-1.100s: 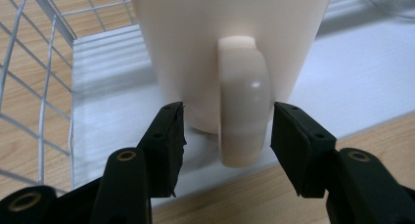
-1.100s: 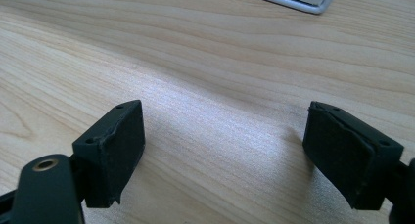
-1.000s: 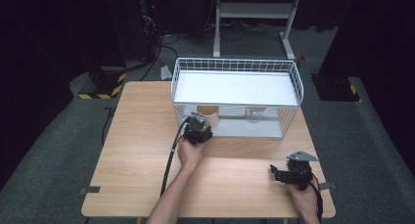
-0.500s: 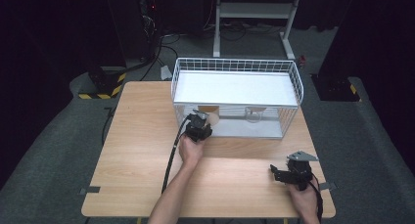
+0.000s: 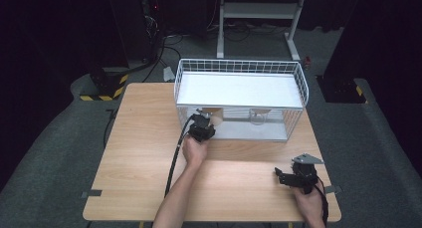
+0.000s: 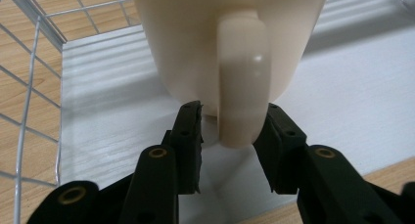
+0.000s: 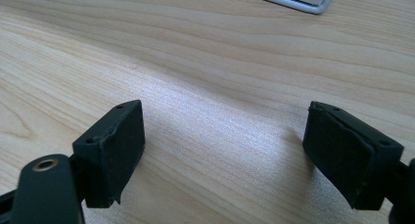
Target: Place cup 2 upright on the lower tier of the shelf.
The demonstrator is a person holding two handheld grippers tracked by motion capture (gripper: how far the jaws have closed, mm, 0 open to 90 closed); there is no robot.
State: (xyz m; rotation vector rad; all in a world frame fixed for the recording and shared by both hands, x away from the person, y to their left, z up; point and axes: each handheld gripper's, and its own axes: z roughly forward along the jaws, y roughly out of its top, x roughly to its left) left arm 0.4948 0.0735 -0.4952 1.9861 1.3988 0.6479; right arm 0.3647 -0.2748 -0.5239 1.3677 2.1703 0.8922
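Bright table – dark, soft surroundings

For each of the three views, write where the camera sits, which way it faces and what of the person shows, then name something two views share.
High view: above the person's side, looking forward and down on the table; both forearms enter from below.
Left gripper view: on the left gripper, facing the cream mug, whose handle sits between its jaws.
Right gripper view: on the right gripper, open, facing bare tabletop.
Shared: the wire basket in the high and left gripper views.
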